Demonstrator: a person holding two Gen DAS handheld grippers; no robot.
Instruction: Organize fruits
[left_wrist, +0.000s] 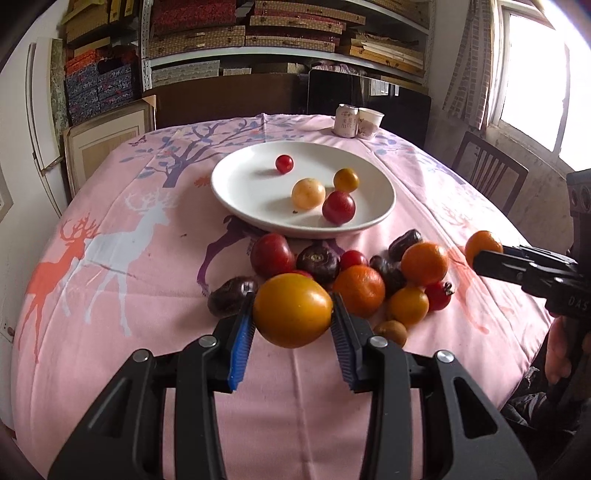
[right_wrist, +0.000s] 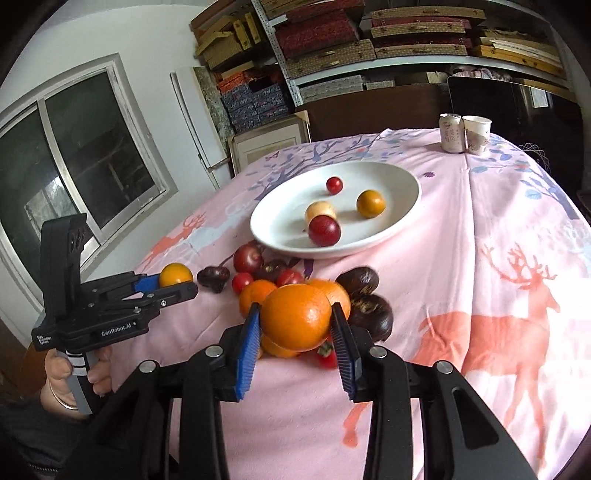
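Four small round fruits (left_wrist: 308, 193) lie in the white plate (left_wrist: 236, 184); mixed fruits (left_wrist: 354, 273) cluster before it.

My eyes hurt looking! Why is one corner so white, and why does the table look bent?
Left wrist view: daylight overexposes the window at upper right. Both views: the fisheye lens curves the pink deer-print tablecloth and darkens the corners.
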